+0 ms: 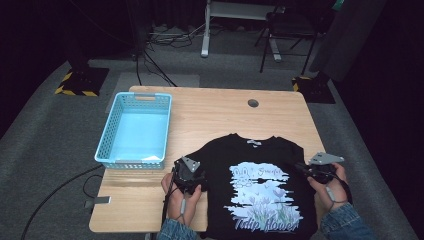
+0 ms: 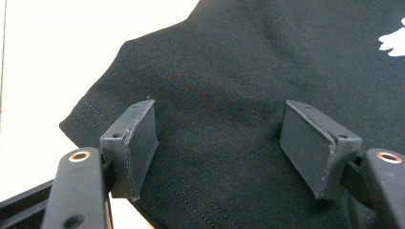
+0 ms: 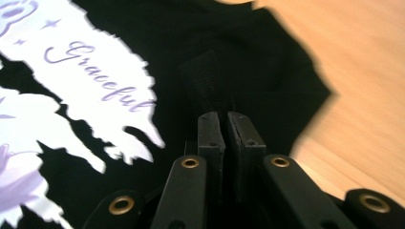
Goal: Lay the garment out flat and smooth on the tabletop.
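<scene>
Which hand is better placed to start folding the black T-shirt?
Right: the right gripper is shut on a pinch of the black T-shirt near its sleeve; the left gripper stands open over the other sleeve.

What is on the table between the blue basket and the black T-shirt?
Nothing: the high view shows bare wood between the blue basket and the black T-shirt.

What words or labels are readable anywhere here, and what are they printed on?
"Graceful": purple script on the white print of the black T-shirt.
"Tulip flower": along the bottom of that print, read from the high view.
A white neck label: too small to read.
The blue basket carries no text.
</scene>
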Available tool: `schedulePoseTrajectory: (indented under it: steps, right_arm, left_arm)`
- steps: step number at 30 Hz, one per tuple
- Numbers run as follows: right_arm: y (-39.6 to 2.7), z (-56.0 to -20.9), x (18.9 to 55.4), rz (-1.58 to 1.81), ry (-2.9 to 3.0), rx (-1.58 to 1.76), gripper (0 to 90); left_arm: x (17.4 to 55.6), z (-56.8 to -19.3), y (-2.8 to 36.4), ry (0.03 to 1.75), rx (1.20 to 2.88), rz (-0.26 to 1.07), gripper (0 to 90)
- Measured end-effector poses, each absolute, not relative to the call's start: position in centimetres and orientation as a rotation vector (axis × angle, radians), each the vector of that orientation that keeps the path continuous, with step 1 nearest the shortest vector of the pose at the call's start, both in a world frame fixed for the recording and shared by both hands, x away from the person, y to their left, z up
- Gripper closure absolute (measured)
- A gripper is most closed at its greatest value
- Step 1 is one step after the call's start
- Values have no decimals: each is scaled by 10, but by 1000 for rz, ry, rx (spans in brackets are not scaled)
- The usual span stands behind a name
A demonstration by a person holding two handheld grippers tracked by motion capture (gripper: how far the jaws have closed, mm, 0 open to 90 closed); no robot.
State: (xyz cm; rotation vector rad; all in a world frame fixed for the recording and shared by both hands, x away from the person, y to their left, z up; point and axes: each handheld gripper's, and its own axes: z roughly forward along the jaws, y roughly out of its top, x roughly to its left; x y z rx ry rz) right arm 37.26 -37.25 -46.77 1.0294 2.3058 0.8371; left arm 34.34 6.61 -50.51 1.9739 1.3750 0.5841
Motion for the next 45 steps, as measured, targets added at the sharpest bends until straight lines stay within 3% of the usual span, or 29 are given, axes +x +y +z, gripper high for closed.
schedulePoseTrajectory:
  steps: [7,14,19,25,32,36,45]
  right_arm:
    - [-422,-456,346,851,2145,1170,817]
    - [-470,-461,315,796,1988,1363,588]
    - [-449,-455,316,894,2036,1278,512]
    - [-406,-460,319,981,2186,1142,452]
    - [-371,-479,307,1017,2346,1074,383]
    - [-361,-492,307,994,2420,1077,351]
    - [-361,-501,345,1011,2353,1136,332]
  left_arm:
    - [343,-505,66,1374,1974,584,292]
    - [344,-505,66,1379,1970,583,289]
    - [342,-501,64,1411,1947,565,223]
    - [318,-480,54,1318,1936,581,210]
    - [297,-485,6,1160,2086,454,193]
    - [304,-498,-10,1113,2204,461,195]
    - [342,-504,-7,1159,2114,473,188]
